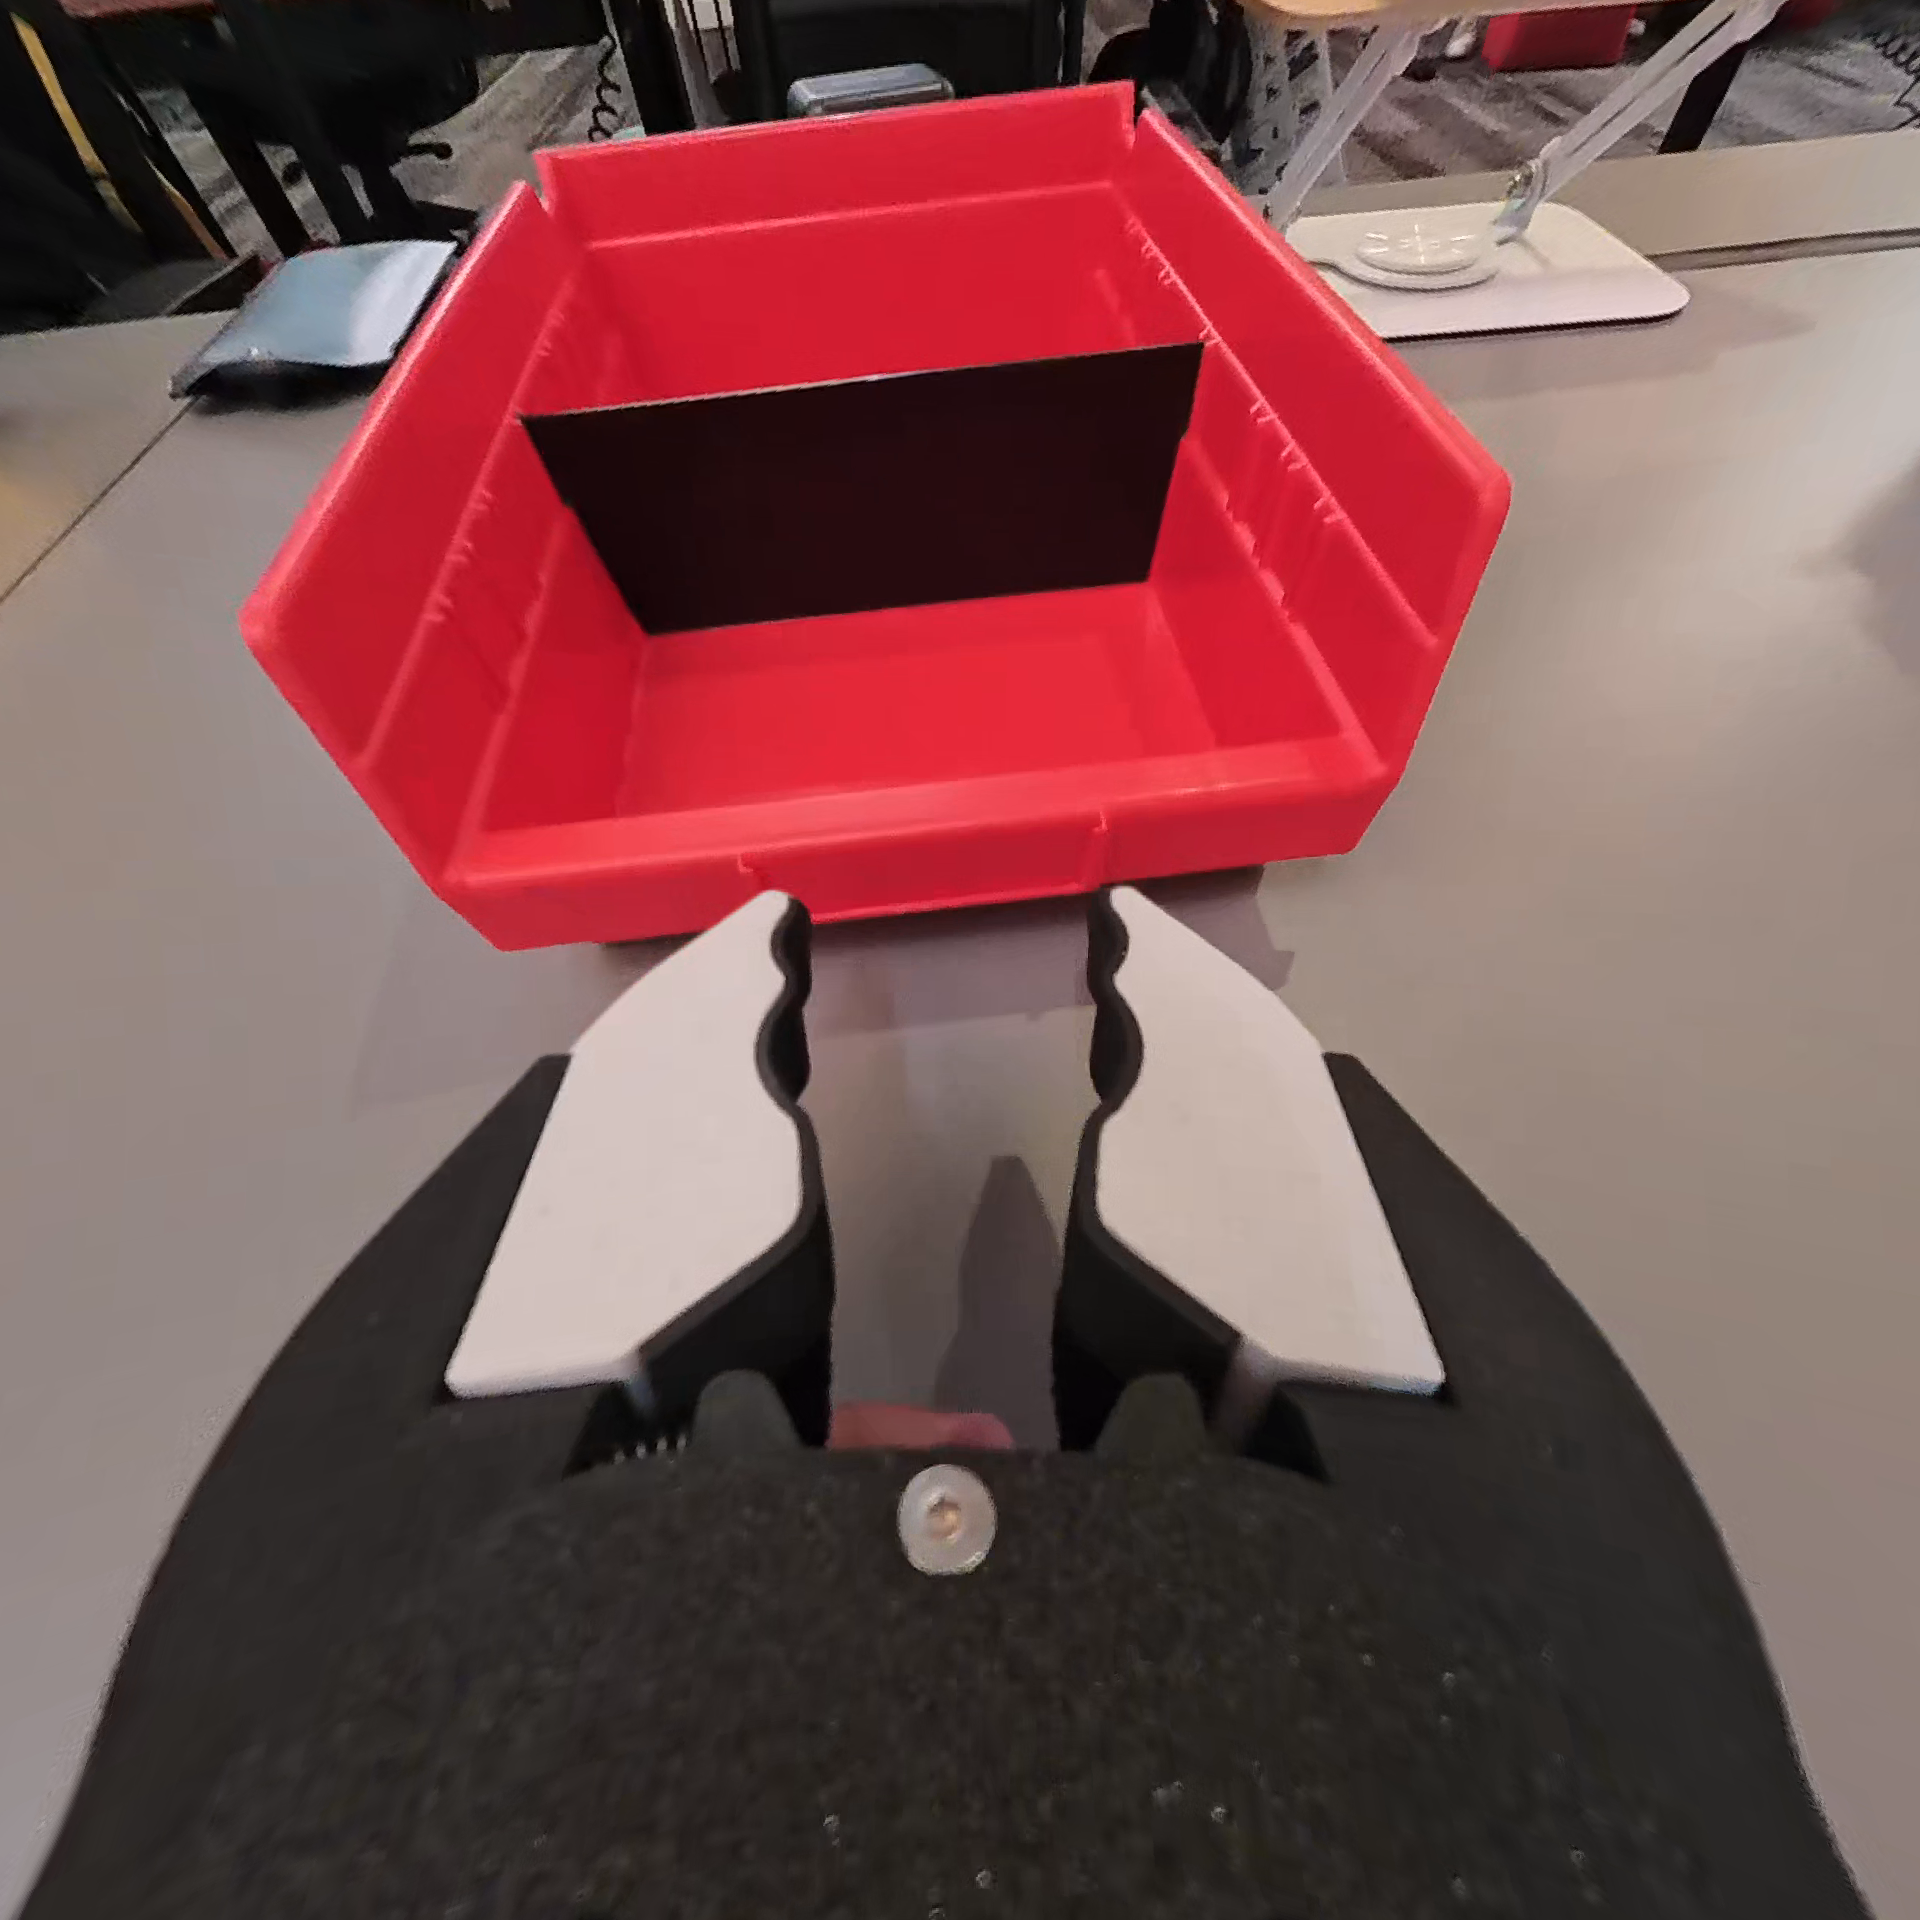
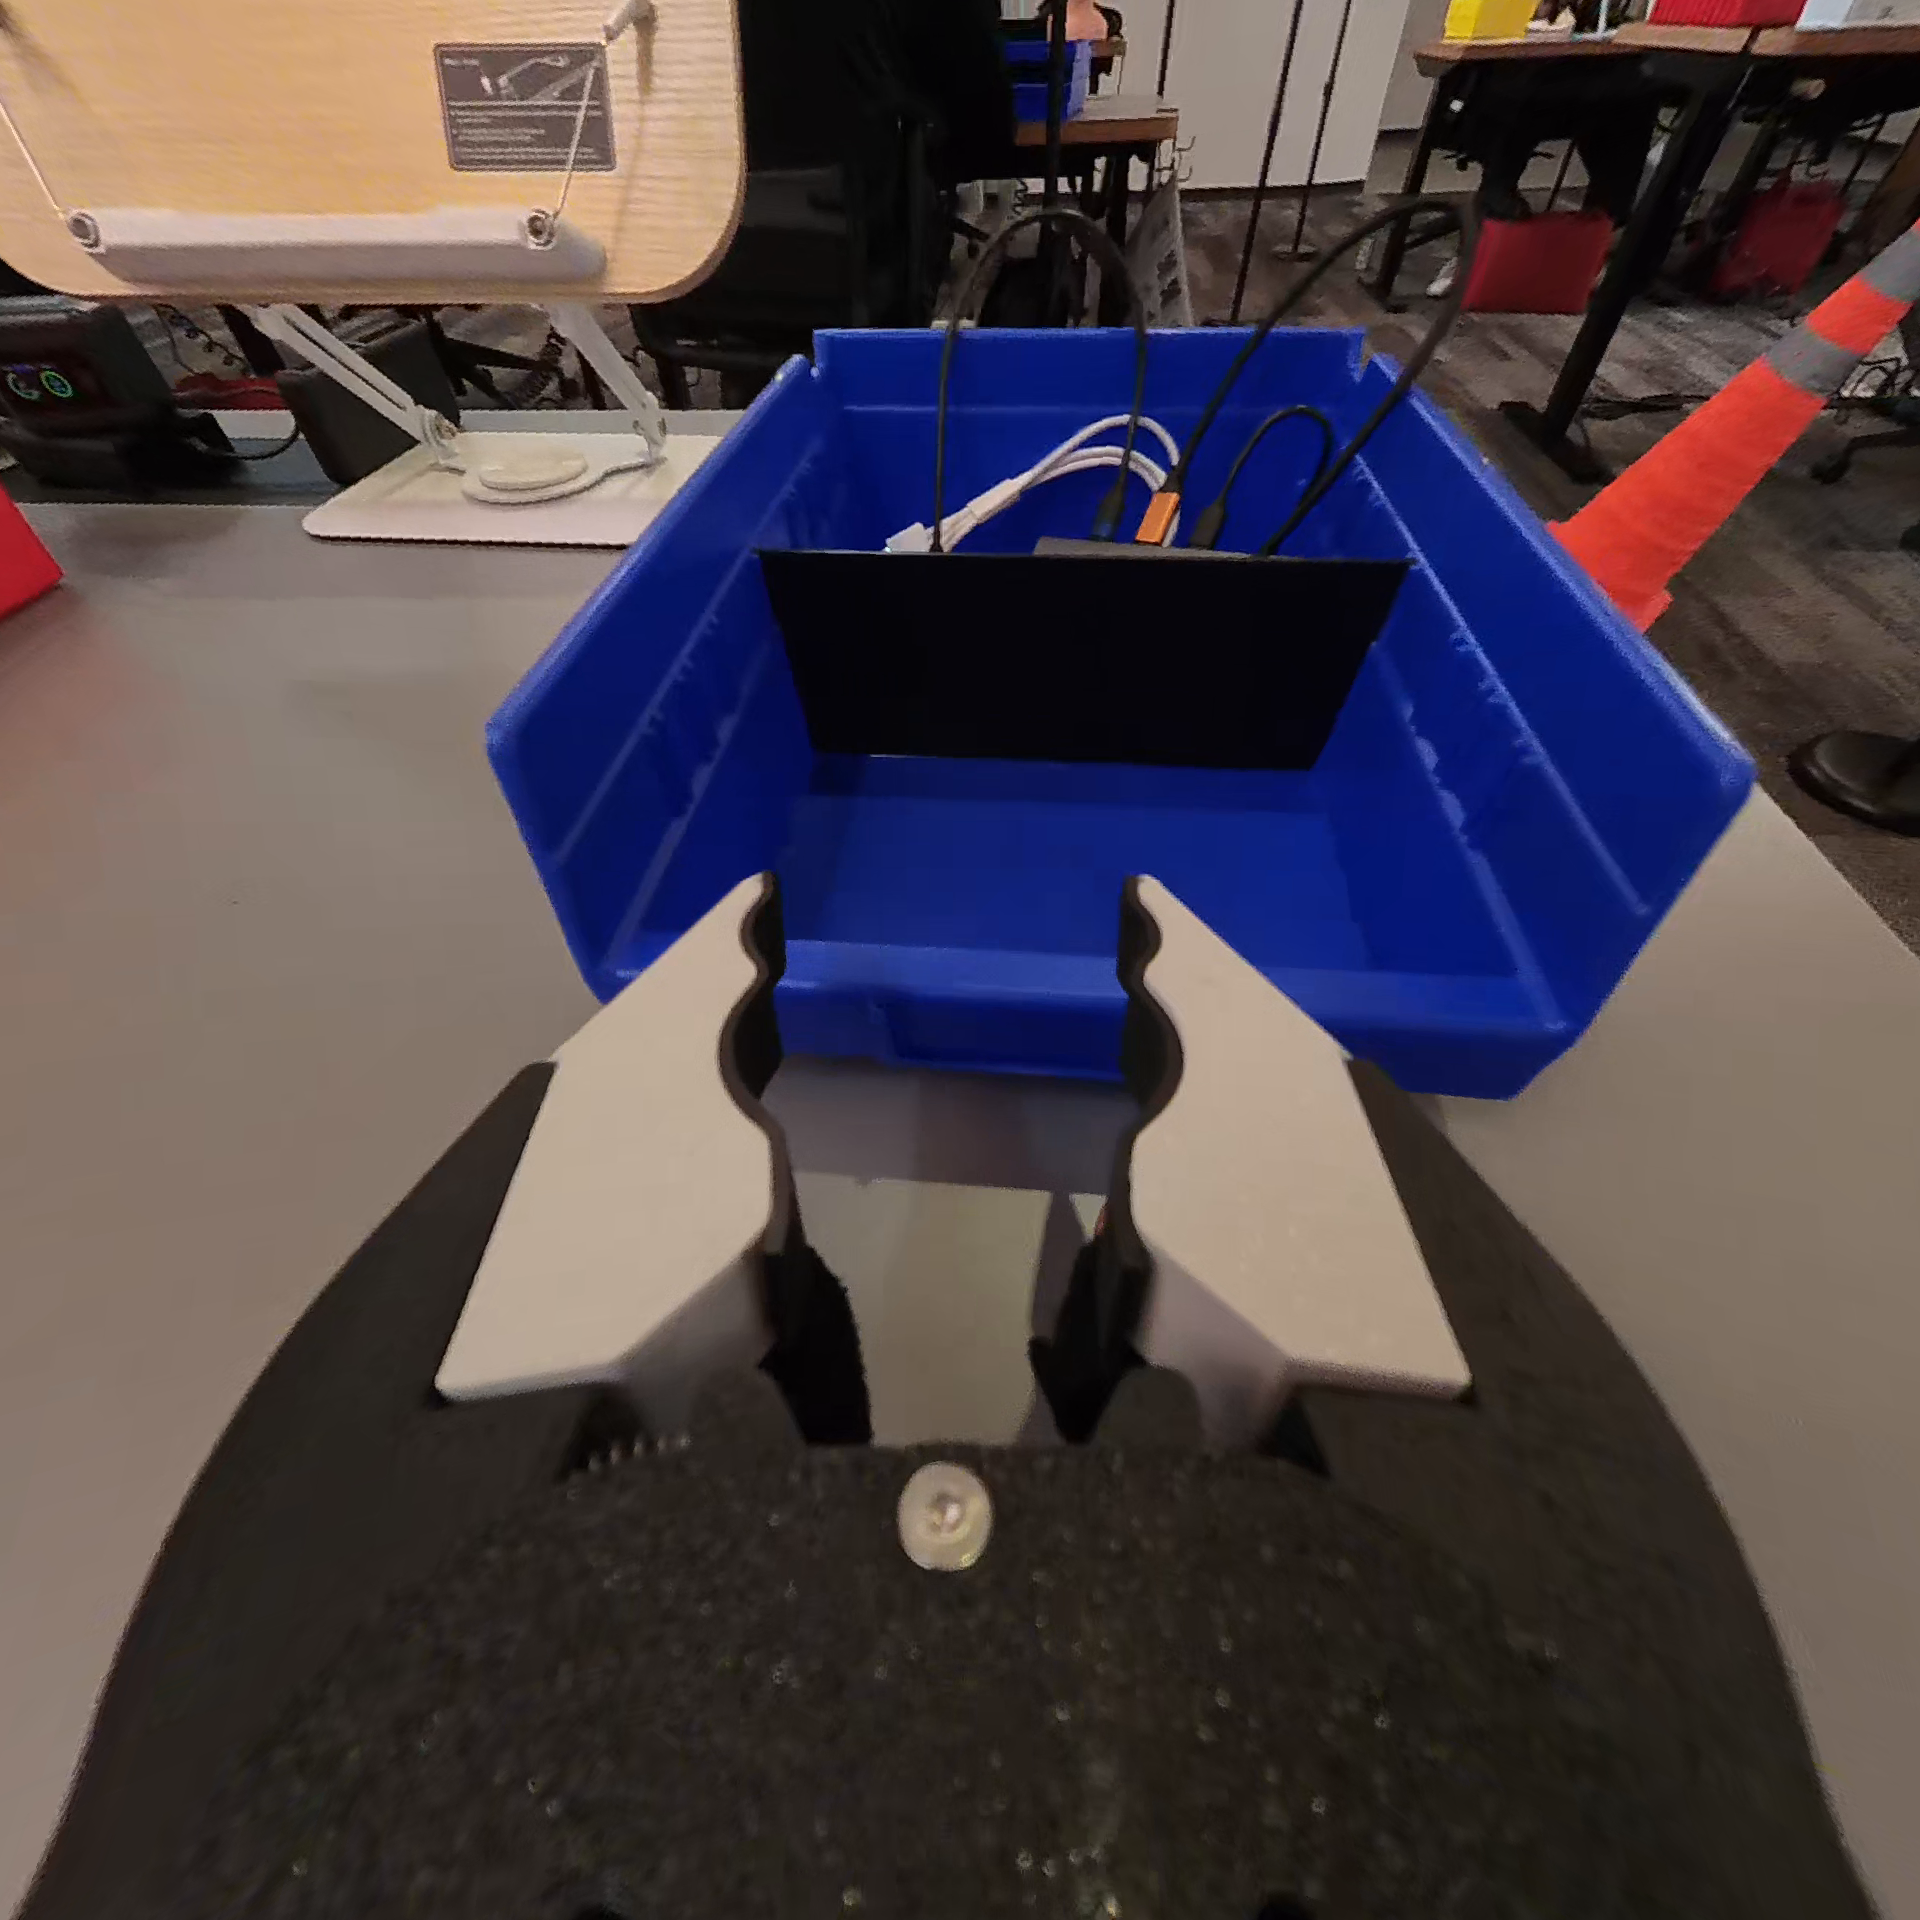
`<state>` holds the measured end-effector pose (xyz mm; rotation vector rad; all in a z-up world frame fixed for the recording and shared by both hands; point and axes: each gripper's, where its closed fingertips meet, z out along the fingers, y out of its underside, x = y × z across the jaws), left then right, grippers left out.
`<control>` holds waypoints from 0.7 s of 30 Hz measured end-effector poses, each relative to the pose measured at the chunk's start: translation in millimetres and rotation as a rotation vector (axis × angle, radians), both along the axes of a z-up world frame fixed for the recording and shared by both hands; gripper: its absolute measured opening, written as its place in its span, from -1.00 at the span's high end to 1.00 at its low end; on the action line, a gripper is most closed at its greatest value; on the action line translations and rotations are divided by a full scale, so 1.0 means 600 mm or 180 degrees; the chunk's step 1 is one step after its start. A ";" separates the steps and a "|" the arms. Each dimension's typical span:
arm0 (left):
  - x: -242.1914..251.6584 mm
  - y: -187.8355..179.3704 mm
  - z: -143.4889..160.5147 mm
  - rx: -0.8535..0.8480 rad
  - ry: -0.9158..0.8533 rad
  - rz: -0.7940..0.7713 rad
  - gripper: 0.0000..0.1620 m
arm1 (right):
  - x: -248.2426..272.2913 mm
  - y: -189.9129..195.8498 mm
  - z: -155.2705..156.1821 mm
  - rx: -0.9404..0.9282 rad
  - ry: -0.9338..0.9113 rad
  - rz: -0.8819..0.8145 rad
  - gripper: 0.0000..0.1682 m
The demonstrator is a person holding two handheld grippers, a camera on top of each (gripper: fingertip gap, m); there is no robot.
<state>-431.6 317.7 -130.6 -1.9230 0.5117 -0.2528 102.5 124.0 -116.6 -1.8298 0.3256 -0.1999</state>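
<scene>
a smooth grey desk point(image 1: 1558, 831) with a faint sheen carries everything; behind it lie patterned carpet, dark-legged tables and an orange traffic cone point(image 2: 1714, 457) with grey bands beyond the desk's right edge.

the left gripper point(image 1: 948, 914) hovers just above the desk with its jaws moderately apart and nothing between them, fingertips just short of the low front lip of a red plastic storage bin point(image 1: 873, 862). the bin has sloped, ribbed side walls and a flat black divider point(image 1: 862, 499) standing upright across its middle; both compartments show only bare red floor. a dark flat pouch point(image 1: 322, 312) lies near the desk's far left edge, and a white stand base point(image 1: 1486, 281) sits toward the far right.

the right gripper point(image 2: 948, 894) is likewise parted and holds nothing, its pale grey fingers point(image 2: 644, 1143) with wavy black pads reaching over the front lip of a blue plastic storage bin point(image 2: 644, 748). a black divider point(image 2: 1081, 655) splits it in 2: the near compartment is bare, the far one holds white cables point(image 2: 1060, 468), black cables point(image 2: 1278, 436) and an orange-tipped plug point(image 2: 1155, 520). a pale wood-grain board point(image 2: 364, 135) on a white arm stands at the far left.
</scene>
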 end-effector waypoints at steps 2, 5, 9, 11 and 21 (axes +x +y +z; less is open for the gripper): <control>-0.001 -0.002 -0.004 -0.0045 0.0034 0.0024 0.37 | 0.006 -0.004 -0.003 -0.0007 0.0033 -0.0030 0.25; -0.001 -0.002 -0.012 -0.0094 0.0084 0.0026 0.37 | 0.014 -0.008 -0.003 0.0029 0.0095 -0.0068 0.25; 0.000 0.000 -0.013 -0.0138 0.0016 0.0020 0.37 | 0.015 -0.006 -0.005 0.0026 0.0117 -0.0036 0.25; -0.001 0.001 -0.013 -0.0142 0.0015 0.0017 0.37 | 0.012 -0.002 -0.008 -0.0003 0.0097 -0.0010 0.25; 0.001 0.001 -0.009 -0.0068 0.0046 -0.0034 0.37 | -0.024 0.008 0.028 0.0233 -0.0133 0.0207 0.25</control>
